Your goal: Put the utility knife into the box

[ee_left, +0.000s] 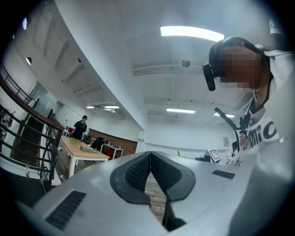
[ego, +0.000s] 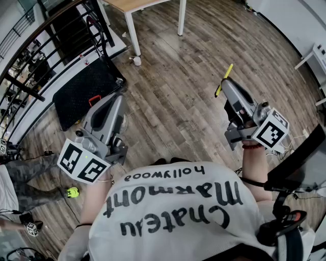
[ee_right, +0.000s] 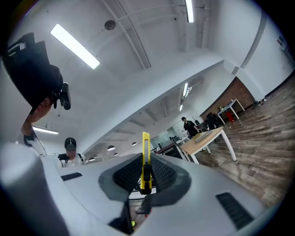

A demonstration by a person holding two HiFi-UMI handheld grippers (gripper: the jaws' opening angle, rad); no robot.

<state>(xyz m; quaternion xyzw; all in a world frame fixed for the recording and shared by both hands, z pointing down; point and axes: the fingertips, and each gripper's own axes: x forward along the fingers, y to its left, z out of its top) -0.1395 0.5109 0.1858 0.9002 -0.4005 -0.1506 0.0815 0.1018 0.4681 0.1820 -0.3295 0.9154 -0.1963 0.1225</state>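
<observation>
Yellow knife [ee_right: 145,159]: light, stiff, probably slick plastic. The right gripper [ego: 226,85] clamps it mid-handle, raised at the right over wood floor. Left gripper [ee_left: 150,159] closed, empty. Box not visible, possibly behind. Keep the grip on the handle.

Two grippers [ego: 121,95] [ego: 225,82], one utility knife [ego: 223,80], one wooden table [ego: 133,4].

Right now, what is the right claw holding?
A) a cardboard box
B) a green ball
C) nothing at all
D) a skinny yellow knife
D: the slim yellow utility knife stands pinched between the jaws of the right claw, with its tip poking out past them.
</observation>
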